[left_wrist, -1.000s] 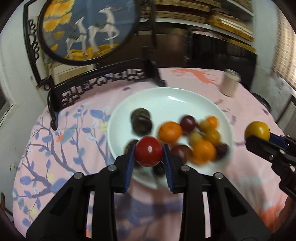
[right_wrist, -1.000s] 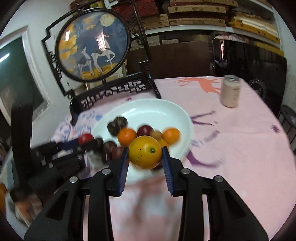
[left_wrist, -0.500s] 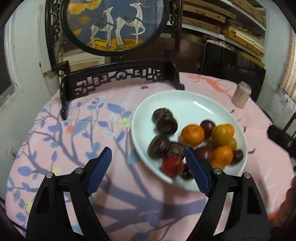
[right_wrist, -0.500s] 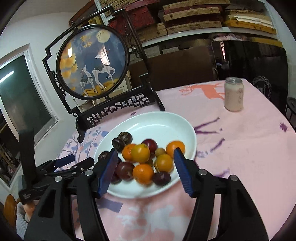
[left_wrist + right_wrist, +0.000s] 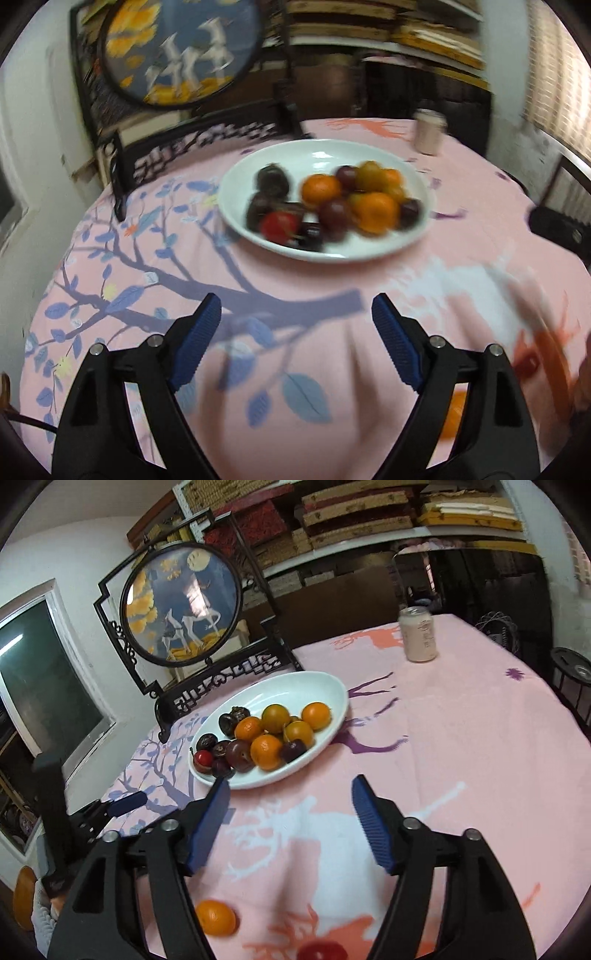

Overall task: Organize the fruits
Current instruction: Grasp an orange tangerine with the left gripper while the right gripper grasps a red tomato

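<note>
The fruits sit mostly in the white plate (image 5: 332, 690) on the pink cloth (image 5: 461, 738), but one orange (image 5: 215, 917) and one red fruit (image 5: 322, 951) lie loose near the cloth's front edge. A second ago each gripper clamped a fruit; now both fruits are in the plate. The left gripper (image 5: 296, 341) and right gripper (image 5: 290, 821) are opening, with nothing between the jaws. I think the loose two come next.
</note>
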### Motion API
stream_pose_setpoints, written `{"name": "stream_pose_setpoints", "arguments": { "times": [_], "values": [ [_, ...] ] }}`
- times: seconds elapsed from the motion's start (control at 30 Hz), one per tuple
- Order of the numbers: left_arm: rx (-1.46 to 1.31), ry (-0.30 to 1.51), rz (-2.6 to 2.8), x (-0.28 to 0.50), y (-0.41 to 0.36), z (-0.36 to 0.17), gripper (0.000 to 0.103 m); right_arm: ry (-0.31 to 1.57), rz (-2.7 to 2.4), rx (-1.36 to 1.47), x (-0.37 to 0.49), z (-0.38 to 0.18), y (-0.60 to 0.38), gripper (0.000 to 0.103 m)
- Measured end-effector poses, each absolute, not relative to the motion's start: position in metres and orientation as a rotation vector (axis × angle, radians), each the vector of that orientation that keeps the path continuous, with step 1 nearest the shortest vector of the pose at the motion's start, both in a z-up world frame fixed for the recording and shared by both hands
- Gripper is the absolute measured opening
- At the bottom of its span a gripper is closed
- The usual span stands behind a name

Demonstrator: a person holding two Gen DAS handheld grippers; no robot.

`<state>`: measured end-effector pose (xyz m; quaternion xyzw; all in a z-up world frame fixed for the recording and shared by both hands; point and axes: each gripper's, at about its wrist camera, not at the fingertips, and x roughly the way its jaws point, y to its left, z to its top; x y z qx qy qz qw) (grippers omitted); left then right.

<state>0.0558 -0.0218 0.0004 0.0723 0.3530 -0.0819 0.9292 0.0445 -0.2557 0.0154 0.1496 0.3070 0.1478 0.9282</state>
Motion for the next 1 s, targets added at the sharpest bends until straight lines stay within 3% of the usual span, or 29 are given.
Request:
{"name": "stream_pose_setpoints", "arguments": {
  "times": [0.1,0.33,0.73,0.77,0.83,0.87,0.9,1.0],
  "values": [
    [0.169,0.703,-0.232,0.033,-0.032,0.001,0.092,0.611,0.265,0.322,0.024,0.012,-0.269,0.082],
    [0.304,0.658,-0.375,-0.022,-0.068,-0.009,0.092,0.613,0.243,0.47,-0.009,-0.003,-0.307,0.082],
    [0.379,0.758,-0.406,-0.021,-0.087,-0.033,0.091,0.643,0.235,0.47,-0.01,-0.008,-0.305,0.082],
    [0.377,0.765,-0.395,-0.019,-0.087,-0.034,0.088,0.647,0.235,0.469,-0.01,-0.008,-0.305,0.082],
    [0.372,0.807,-0.382,-0.011,-0.087,-0.04,0.066,0.659,0.234,0.464,-0.008,-0.009,-0.304,0.082],
    [0.365,0.829,-0.392,-0.008,-0.086,-0.042,0.059,0.663,0.233,0.461,-0.008,-0.01,-0.303,0.082],
    [0.361,0.845,-0.401,-0.006,-0.087,-0.044,0.042,0.668,0.233,0.457,-0.008,-0.01,-0.302,0.082],
    [0.354,0.815,-0.36,-0.006,-0.081,-0.04,0.038,0.685,0.233,0.439,-0.006,-0.011,-0.298,0.082]
  ]
}}
